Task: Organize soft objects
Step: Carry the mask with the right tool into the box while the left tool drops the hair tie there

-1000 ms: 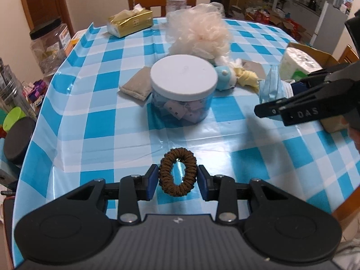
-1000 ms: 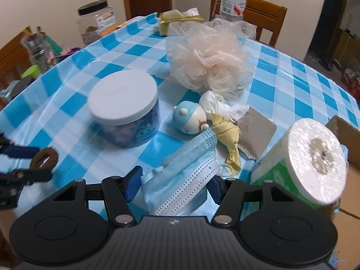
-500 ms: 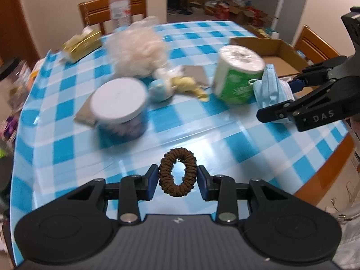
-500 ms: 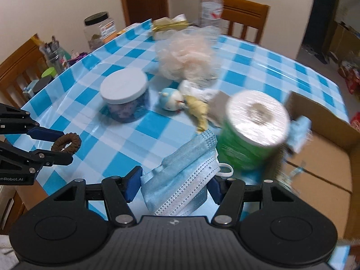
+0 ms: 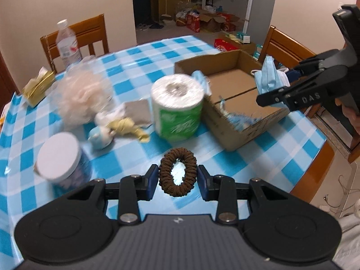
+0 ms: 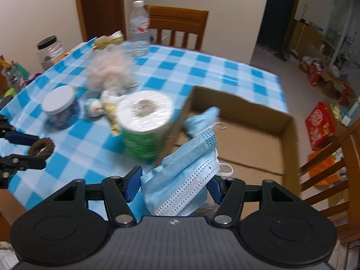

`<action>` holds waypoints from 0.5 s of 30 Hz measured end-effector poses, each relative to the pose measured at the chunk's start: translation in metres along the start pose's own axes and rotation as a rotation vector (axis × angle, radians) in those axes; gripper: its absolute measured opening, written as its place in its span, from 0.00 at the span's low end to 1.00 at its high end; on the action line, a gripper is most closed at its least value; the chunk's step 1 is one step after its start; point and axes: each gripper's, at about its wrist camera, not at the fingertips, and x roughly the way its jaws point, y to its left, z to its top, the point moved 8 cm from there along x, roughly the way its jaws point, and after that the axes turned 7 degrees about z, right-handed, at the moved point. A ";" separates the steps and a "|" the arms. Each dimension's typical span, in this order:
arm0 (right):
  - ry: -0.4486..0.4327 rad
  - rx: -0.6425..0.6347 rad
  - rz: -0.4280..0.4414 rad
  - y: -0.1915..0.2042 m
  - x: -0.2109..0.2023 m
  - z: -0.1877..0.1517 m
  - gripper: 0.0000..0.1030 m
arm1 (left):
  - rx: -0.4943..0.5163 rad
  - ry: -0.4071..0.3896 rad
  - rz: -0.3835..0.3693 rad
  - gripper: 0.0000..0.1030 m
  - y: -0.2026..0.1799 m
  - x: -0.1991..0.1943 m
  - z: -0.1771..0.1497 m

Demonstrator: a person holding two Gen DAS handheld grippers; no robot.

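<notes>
So the left gripper has a brown scrunchie pinched upright between its blue pads, up in the air over the near edge of the checked tablecloth. The right gripper is clamped on a bunched-up blue face mask (a white ear loop sticks out on the right side), and it hangs over the near corner of the open cardboard box. There's already something light blue and soft lying inside the box against its left wall, too blurry to name. Just left of the box stands a toilet paper roll in green wrap, touching or nearly touching it. Further left sit a peach bath pouf, a little blue figure, a yellowish cloth and a white-lidded jar.
</notes>
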 end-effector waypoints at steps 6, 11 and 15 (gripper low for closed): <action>-0.014 -0.026 -0.030 -0.047 0.005 0.006 0.66 | -0.002 -0.014 0.018 0.35 -0.027 0.009 0.021; -0.019 -0.029 -0.033 -0.072 0.017 0.002 0.93 | -0.017 -0.010 0.036 0.35 -0.047 0.018 0.037; -0.006 -0.027 -0.003 -0.081 0.023 -0.009 1.00 | -0.014 -0.011 0.044 0.35 -0.059 0.024 0.051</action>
